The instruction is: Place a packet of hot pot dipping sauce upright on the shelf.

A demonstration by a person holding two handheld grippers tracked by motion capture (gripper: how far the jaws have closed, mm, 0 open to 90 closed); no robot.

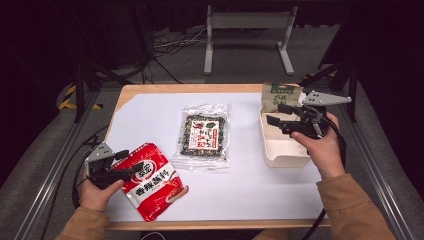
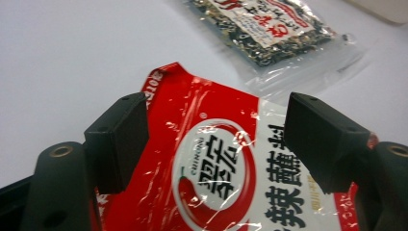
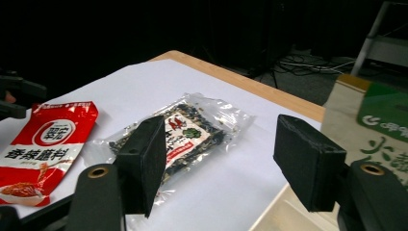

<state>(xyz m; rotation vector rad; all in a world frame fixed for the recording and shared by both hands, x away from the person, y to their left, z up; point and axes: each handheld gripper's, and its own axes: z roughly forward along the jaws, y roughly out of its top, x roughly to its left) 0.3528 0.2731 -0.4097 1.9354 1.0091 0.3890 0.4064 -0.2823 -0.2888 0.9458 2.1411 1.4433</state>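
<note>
Left gripper [image 1: 121, 167] at the table's near left corner, jaws spread wide over the top edge of the red packet [image 1: 150, 181]; in the left gripper view the packet [image 2: 211, 168] lies flat under and between the pads, which do not press on it. The packet's lower end nears the table's front edge. Right gripper [image 1: 277, 114] over the white box [image 1: 285, 150] by the right edge, jaws wide apart and holding nothing. A tan-and-green bag [image 1: 278, 96] stands at the box's far end. The clear seaweed packet [image 1: 202, 136] lies mid-table, apart from both, with bare white sheet [image 1: 145, 115] around it.
</note>
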